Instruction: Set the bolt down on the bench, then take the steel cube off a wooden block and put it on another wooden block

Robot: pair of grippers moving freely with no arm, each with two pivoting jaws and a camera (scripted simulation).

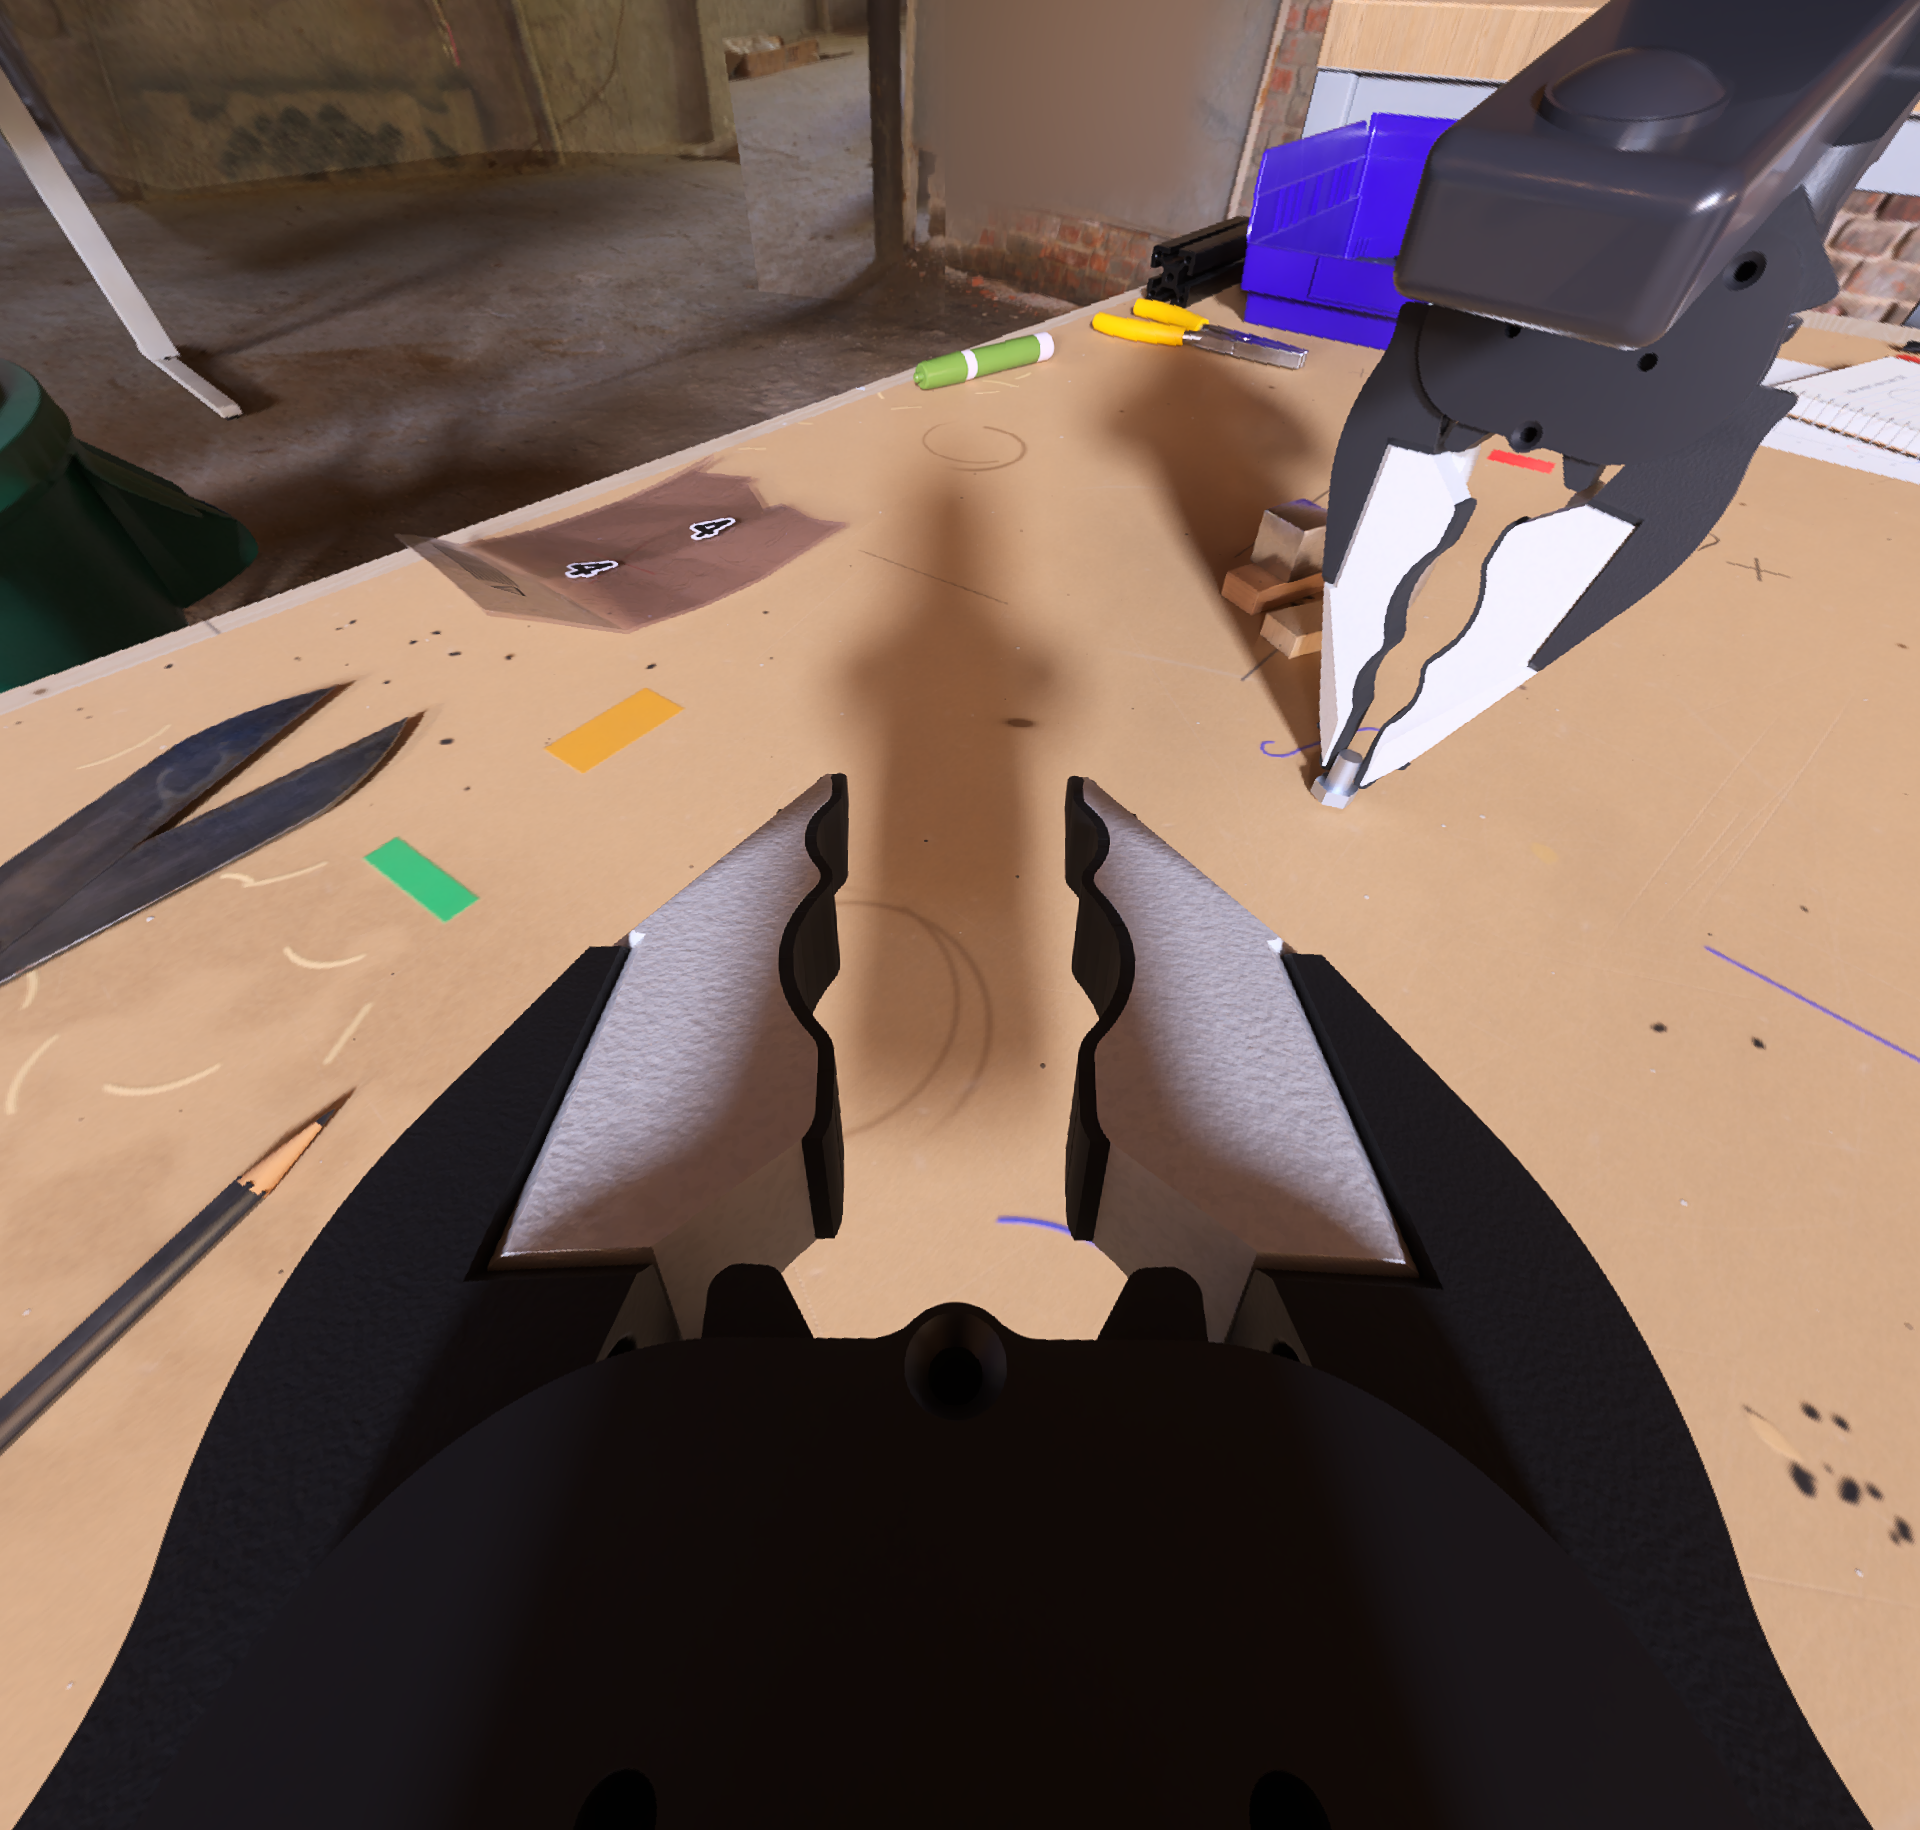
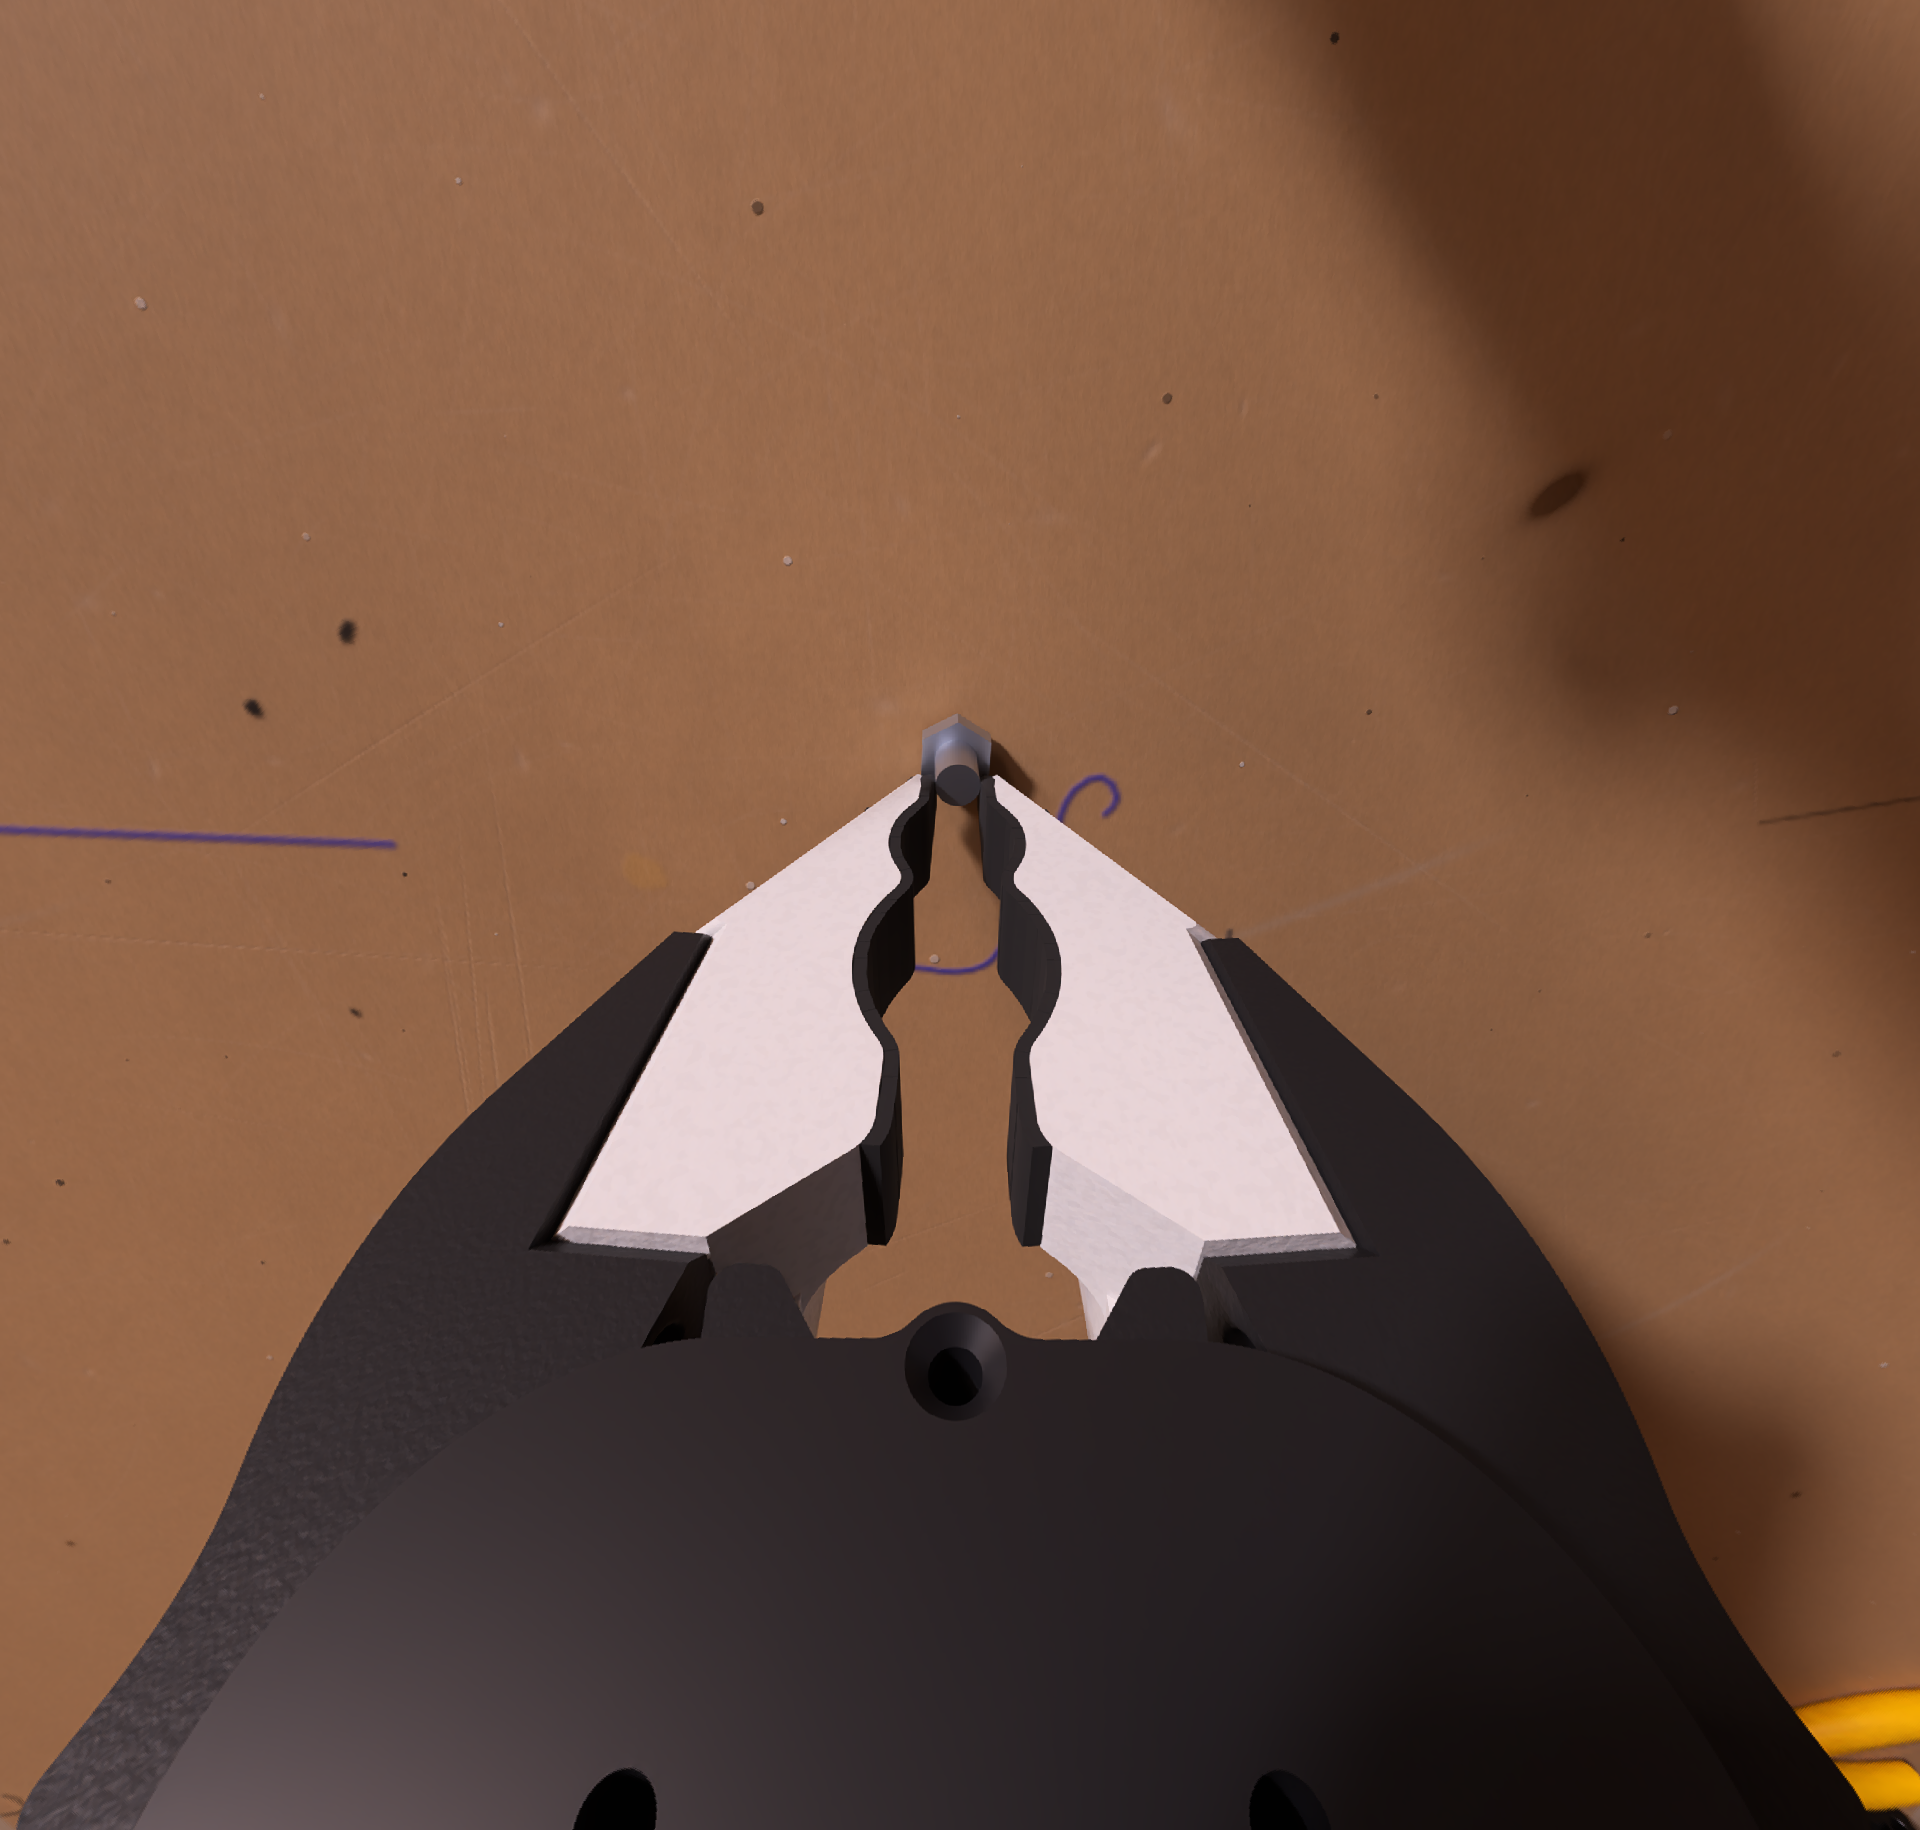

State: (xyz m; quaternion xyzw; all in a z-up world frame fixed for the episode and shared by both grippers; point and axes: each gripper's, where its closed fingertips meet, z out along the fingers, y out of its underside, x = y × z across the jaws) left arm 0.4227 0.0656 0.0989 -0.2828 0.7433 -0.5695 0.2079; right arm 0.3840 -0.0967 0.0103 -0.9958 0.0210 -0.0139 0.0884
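Note:
My right gripper points down at the bench and is shut on a small grey bolt at its fingertips. The bolt's head touches the bench surface. Behind it, a steel cube sits on a small stack of wooden blocks, partly hidden by the right gripper's fingers. My left gripper is open and empty, low over the bench, to the left of the bolt and nearer.
A green marker, yellow-handled pliers, a black rail and a blue bin lie at the far end. Dark blades, a pencil and a brown sheet lie left, near the bench edge.

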